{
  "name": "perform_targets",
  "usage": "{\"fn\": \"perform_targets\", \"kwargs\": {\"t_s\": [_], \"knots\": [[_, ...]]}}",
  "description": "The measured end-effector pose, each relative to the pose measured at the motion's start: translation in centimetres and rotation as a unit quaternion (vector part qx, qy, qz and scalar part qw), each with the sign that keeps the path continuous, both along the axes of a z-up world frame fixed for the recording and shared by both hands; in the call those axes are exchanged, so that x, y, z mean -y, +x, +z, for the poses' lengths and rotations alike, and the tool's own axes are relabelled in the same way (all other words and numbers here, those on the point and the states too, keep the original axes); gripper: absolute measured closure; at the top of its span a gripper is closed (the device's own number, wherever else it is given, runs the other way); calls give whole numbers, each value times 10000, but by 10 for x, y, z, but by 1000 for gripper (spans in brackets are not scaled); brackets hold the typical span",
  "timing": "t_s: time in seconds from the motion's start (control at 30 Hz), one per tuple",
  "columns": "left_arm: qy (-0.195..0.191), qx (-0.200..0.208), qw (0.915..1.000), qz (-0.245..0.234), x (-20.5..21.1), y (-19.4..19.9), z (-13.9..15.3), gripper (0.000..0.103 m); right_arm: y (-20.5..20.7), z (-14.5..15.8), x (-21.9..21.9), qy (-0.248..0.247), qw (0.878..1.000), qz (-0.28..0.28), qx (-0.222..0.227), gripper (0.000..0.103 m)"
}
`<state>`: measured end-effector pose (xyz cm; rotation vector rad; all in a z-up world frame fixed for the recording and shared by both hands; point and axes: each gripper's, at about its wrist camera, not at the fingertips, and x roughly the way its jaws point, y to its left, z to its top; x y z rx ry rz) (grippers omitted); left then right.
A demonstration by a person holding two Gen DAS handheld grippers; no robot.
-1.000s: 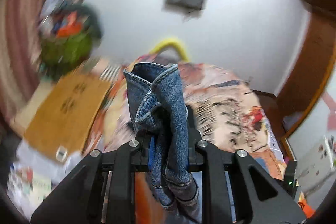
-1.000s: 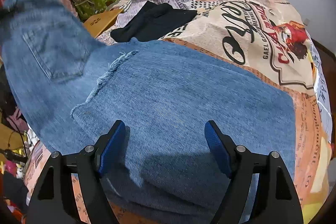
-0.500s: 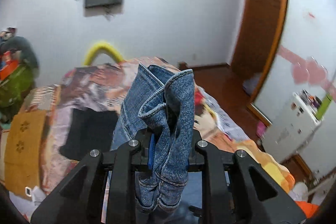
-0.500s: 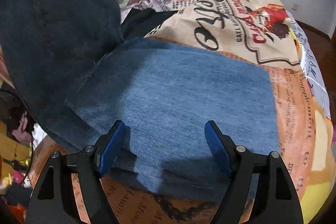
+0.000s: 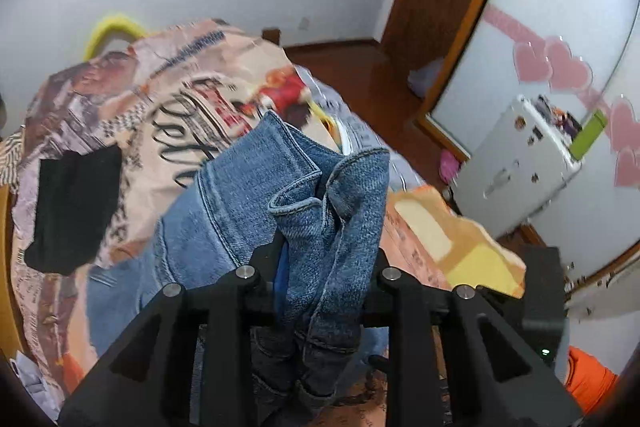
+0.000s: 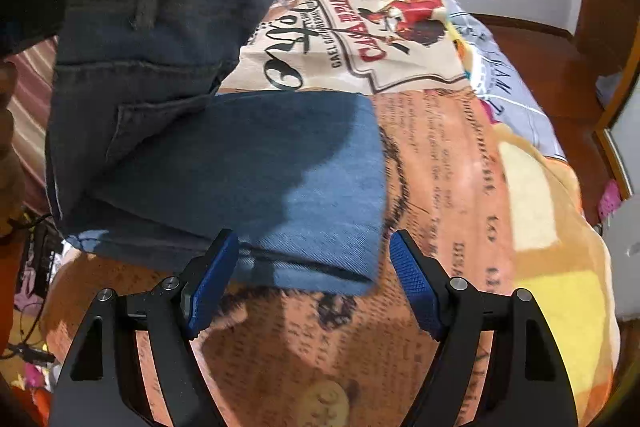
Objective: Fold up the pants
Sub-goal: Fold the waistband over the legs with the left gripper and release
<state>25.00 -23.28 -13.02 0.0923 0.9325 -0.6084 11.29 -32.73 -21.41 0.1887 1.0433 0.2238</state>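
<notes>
At the bottom of the left wrist view, the left gripper (image 5: 320, 287) clutches a bunched fold of the one pair of blue jeans (image 5: 224, 219), its jaws beginning to ease apart. In the right wrist view the right gripper (image 6: 314, 281), jaws wide and empty, hovers just short of the folded panel's near edge, which runs across the frame. Beyond lie the printed bedspread (image 6: 460, 155) and one black garment (image 5: 76, 207), left of centre.

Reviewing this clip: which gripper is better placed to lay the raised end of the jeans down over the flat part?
Left. The left gripper has the bunched jeans between its opening jaws, above the folded part on the bedspread. The right gripper is open and empty near the fold.
</notes>
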Motion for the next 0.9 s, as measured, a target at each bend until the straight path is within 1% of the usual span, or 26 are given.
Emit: {"fn": "perform_targets", "kwargs": {"t_s": [0.07,0.1,0.13,0.17,0.2,0.23,0.33,0.43,0.47,0.5,0.53,0.57,0.63,0.73,0.8,0.9], "knots": [[143,-136,9997,-120,11,-6,-12,73,-4,-1,1,-13,10000,-7,-15,28],[205,-207,9994,-192,15,-7,-16,67,-7,-2,1,-3,10000,-10,-22,28],[245,-281,9990,-251,17,-8,-20,53,-9,-3,1,12,10000,-13,-37,28],[272,-438,9980,-364,22,-11,-26,44,-10,-3,1,18,10000,-13,-47,28],[258,-527,9973,-442,24,-13,-29,32,-11,-3,1,16,10000,-10,-48,28],[205,-573,9970,-477,24,-15,-30,29,-12,-4,1,12,10000,-4,-43,28],[228,-598,9973,-349,19,-14,-33,28,-12,-7,0,-6,10000,-3,-75,28],[107,-703,9974,-133,1,-5,-28,28,-11,-11,0,37,9999,-17,-166,28],[84,-656,9978,-14,-11,0,-23,27,-11,-12,0,57,9998,-6,-180,28],[112,-577,9982,104,-20,5,-20,24,-11,-12,-1,58,9998,12,-184,28],[168,-475,9984,245,-30,12,-17,19,-11,-12,-3,51,9998,38,-184,28],[283,-291,9979,501,-47,20,-13,17,-10,-13,-4,41,9998,59,-185,28],[444,-120,9953,855,-76,37,-9,13,-10,-13,-6,31,9997,111,-202,28],[641,-27,9897,1278,-119,63,-11,11,-10,-12,-10,21,9997,112,-229,27],[754,-20,9862,1471,-145,78,-19,9,-9,-13,-11,49,9996,87,-256,25],[938,-79,9802,1742,-178,98,-40,7,-7,-14,-15,37,9995,72,-310,25]]}}
